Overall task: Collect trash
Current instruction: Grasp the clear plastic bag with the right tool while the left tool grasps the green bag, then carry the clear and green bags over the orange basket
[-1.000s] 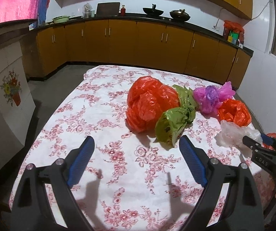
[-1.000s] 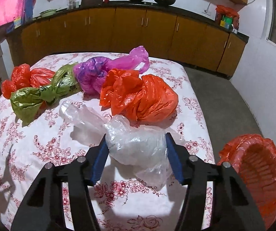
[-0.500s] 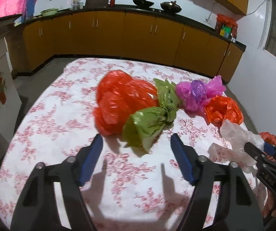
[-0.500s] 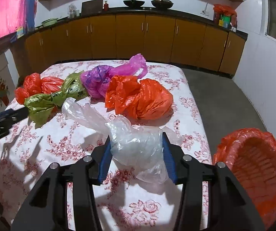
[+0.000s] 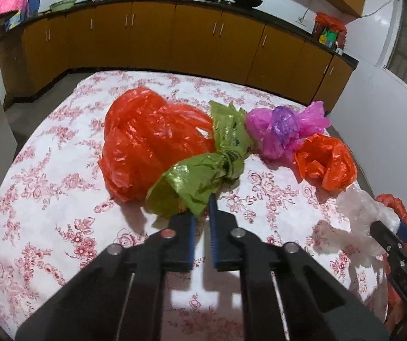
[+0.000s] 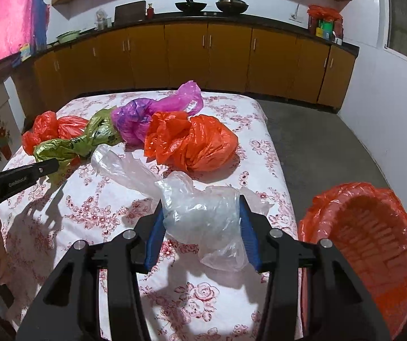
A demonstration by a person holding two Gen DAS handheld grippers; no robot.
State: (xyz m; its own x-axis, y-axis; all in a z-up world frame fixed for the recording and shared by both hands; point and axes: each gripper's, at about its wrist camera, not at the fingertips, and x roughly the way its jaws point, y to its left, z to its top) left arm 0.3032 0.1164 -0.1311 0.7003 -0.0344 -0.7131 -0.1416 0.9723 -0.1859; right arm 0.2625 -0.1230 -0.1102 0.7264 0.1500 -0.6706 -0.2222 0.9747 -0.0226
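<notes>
Your left gripper (image 5: 202,210) is pinched tight on the near edge of the crumpled green plastic bag (image 5: 197,176); your right gripper (image 6: 202,221) squeezes the clear crinkled plastic bag (image 6: 203,213) between its pads.

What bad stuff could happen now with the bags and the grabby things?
The left hand-held gripper pinches only a corner of the green bag, so it might slip or tear. The clear bag in the right hand-held gripper trails a loose tail on the tablecloth, which could miss the orange-lined basket.
</notes>
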